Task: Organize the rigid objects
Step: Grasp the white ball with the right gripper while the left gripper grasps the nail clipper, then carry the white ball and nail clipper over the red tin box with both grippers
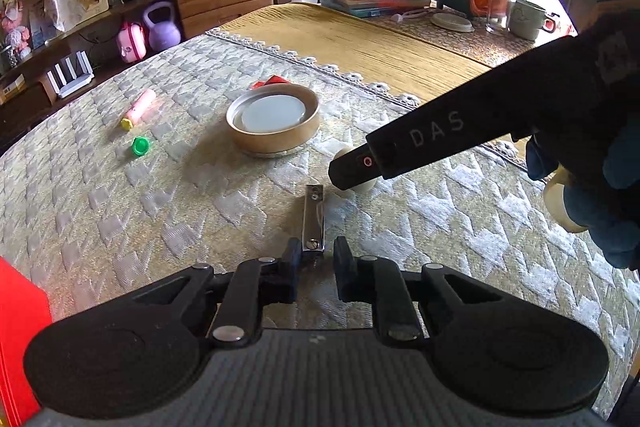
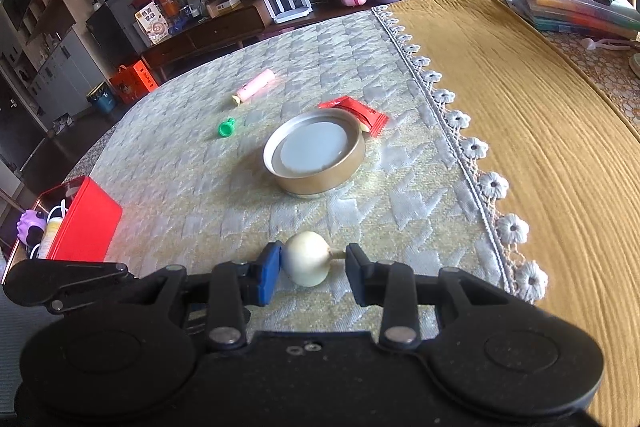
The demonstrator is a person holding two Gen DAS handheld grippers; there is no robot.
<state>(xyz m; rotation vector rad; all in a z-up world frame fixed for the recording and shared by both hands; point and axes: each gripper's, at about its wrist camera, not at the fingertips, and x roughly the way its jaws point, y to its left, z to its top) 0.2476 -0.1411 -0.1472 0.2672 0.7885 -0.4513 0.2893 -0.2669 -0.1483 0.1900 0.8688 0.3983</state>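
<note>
A metal nail clipper (image 1: 313,219) lies on the quilted cloth (image 1: 160,195), its near end nipped between the closed left gripper (image 1: 316,255). Nearby, the right gripper (image 2: 314,263) clasps a cream knob (image 2: 307,263) resting on the cloth.

A shiny metal nail clipper (image 1: 313,219) lies flat on the quilted worktop (image 1: 160,195), lengthwise away from the camera. Just beside it sits a cream, rounded knob-like piece (image 2: 307,263) with a short stem. Farther off stand a round gold tin (image 2: 316,157) with a pale disc inside, a red sachet (image 2: 358,113) touching its far rim, a green cap (image 2: 226,129) and a pink tube (image 2: 255,87) lying on its side.
</note>
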